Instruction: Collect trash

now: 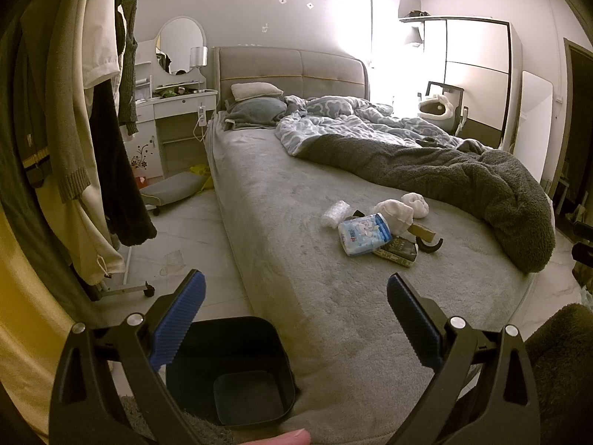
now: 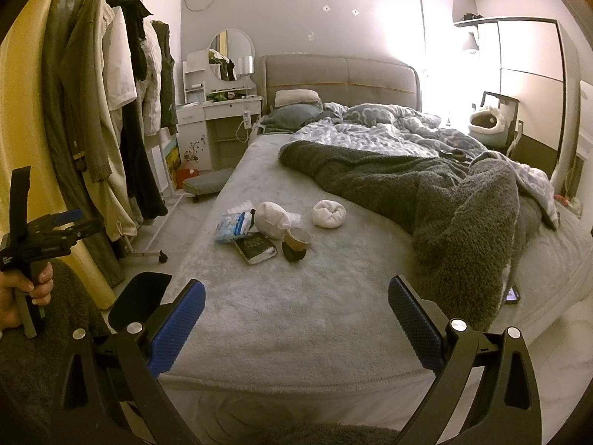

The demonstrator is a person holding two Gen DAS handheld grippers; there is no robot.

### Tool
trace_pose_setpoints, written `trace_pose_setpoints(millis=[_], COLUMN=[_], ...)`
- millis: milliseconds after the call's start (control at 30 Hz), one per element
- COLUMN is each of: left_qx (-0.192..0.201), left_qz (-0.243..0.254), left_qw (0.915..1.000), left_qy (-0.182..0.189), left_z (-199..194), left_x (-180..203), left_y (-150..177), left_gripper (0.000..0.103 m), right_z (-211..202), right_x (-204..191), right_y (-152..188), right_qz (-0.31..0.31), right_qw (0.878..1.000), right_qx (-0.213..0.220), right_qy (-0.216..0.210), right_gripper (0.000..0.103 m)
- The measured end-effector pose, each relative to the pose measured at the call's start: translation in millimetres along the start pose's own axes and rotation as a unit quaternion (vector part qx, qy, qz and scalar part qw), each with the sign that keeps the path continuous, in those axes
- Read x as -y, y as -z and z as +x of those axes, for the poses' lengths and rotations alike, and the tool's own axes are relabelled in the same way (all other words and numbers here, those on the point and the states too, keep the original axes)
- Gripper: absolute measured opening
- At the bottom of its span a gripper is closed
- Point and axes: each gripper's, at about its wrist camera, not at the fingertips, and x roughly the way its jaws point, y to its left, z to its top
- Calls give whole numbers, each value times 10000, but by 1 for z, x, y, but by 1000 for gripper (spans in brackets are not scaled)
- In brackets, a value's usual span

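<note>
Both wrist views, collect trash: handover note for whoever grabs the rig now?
Left gripper: open, empty, above the black bin on the floor at the bed's foot corner.
Right gripper: open, empty, aimed over the bed.
Pile mid-bed: tissue pack, crumpled plastic, tape roll, dark book, two rolled white socks.
Bin looks empty; nothing collected yet.

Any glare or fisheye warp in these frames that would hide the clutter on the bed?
Left wrist: blown-out white glare on the wall beside the grey padded headboard; the blue-and-white tissue pack stays evenly lit. Right wrist: same glare, strong barrel curve at the edges, dark corner vignette; the dark book reads sharp.
</note>
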Motion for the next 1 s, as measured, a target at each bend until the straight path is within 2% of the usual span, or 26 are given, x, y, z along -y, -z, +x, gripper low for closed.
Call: trace_pose_setpoints(millis=[433, 1000], left_qx=[-2, -98], left_qz=[38, -31], left_qw=[10000, 9999], left_qy=[-4, -55], left_z=[8, 4], left_x=[7, -2], left_y=[8, 2], left_gripper=[100, 100], right_z=[4, 20], right_x=[6, -2], right_y=[9, 3], right_qz=[67, -113], right_qw=[10000, 9988], right_qx=[39, -449], right_qy=[-2, 170], right_gripper=[100, 100])
